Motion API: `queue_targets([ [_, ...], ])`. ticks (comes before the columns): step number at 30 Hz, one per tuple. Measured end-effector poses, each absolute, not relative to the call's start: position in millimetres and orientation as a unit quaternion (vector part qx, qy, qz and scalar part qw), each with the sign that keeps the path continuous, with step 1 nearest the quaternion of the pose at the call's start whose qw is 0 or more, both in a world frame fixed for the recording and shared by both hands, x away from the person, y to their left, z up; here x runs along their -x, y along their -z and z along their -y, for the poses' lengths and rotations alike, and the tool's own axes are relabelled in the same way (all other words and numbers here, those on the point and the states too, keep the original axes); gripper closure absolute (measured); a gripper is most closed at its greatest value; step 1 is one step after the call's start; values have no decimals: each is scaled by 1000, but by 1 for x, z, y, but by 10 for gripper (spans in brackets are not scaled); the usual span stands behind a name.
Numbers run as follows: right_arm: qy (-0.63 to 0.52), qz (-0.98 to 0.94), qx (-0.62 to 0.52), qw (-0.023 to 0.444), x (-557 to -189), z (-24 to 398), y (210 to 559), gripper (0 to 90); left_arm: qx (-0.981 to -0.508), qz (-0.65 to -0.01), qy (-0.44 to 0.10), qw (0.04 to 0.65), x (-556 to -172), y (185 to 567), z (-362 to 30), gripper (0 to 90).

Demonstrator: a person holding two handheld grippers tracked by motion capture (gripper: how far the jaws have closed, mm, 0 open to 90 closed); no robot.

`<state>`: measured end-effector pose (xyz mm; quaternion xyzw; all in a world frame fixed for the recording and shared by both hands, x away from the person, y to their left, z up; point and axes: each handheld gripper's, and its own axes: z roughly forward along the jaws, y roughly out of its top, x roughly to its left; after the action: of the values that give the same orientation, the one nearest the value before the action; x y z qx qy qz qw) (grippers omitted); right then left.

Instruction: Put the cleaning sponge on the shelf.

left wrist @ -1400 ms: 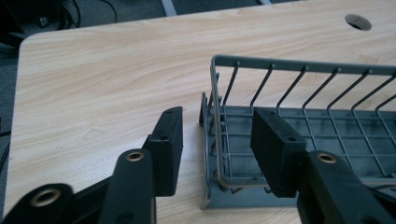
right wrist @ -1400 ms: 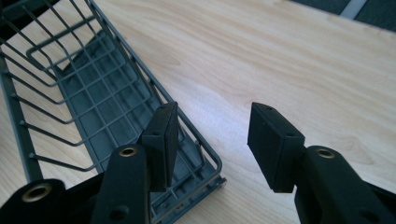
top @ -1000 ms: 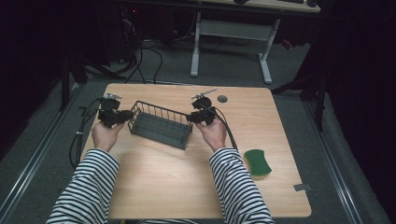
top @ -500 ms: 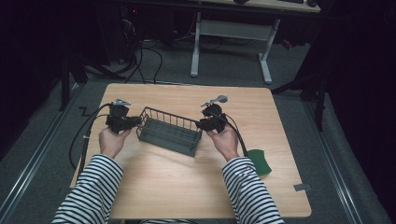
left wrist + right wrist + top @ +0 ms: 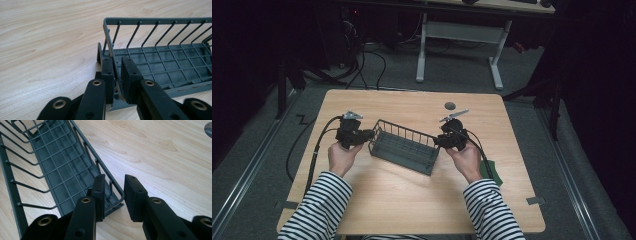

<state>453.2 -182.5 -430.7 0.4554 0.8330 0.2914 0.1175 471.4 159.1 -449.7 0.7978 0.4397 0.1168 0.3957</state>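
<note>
Wooden table (image 5: 412,200): left tongs (image 5: 117,75) seemingly clamp wire basket (image 5: 404,147); right tongs (image 5: 113,195) parted.

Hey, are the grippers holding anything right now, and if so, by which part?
The left gripper clamps the wire basket by its end rim. The right gripper straddles the opposite end rim, jaws apart, not gripping.

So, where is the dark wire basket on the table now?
In the high view the wire basket lies near the middle of the wooden table, slightly skewed, between the left gripper and the right gripper, one at each short end.
</note>
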Motion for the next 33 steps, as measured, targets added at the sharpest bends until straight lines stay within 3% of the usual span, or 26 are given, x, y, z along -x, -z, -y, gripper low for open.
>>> queue_targets([
  [18,-291,-829,-464,114,-435,197,430,691,-801,-423,-115,408,-458,451,-149,799],
  [21,-290,-829,-465,116,-433,199,430,615,-799,-418,-121,415,-456,451,-150,722],
  [28,-310,-814,-474,132,-425,209,423,434,-785,-421,-136,434,-450,450,-160,439],
  [33,-339,-798,-479,140,-416,218,413,404,-779,-413,-144,450,-441,443,-167,354],
])
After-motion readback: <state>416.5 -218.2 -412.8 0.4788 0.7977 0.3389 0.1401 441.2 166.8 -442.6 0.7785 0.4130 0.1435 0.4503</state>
